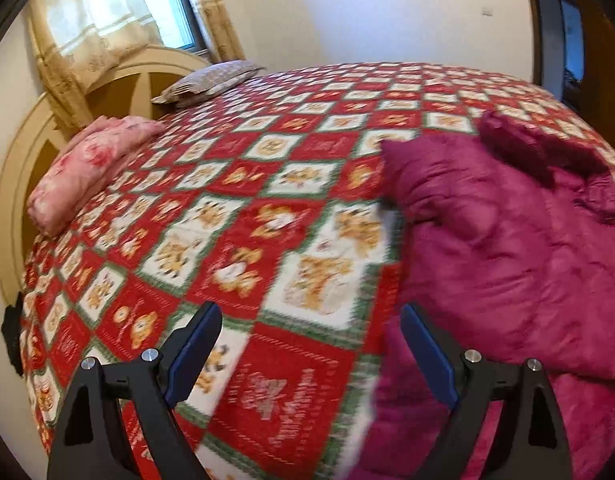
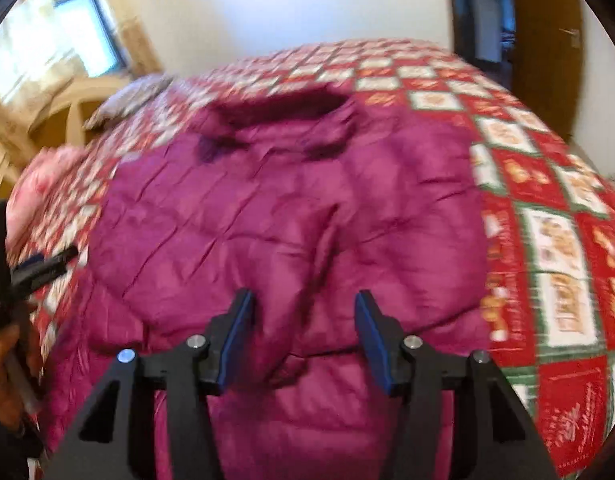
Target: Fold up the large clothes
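Magenta jacket [image 2: 283,216] just beyond the parted, seemingly empty right hand-held gripper [image 2: 303,336].

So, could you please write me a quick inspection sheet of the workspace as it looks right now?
Surface: bed with a red, white and green checked bedspread.
Job's things: magenta puffy jacket lying spread on the bedspread, collar end away from the cameras.
Clutter: pink folded blanket and a grey pillow near the headboard.
Grippers: left hand-held gripper open over the bedspread beside the jacket; right hand-held gripper open over the jacket, nothing gripped.
Cables: nothing seen.
Surroundings: curtained window, white wall, wooden door.
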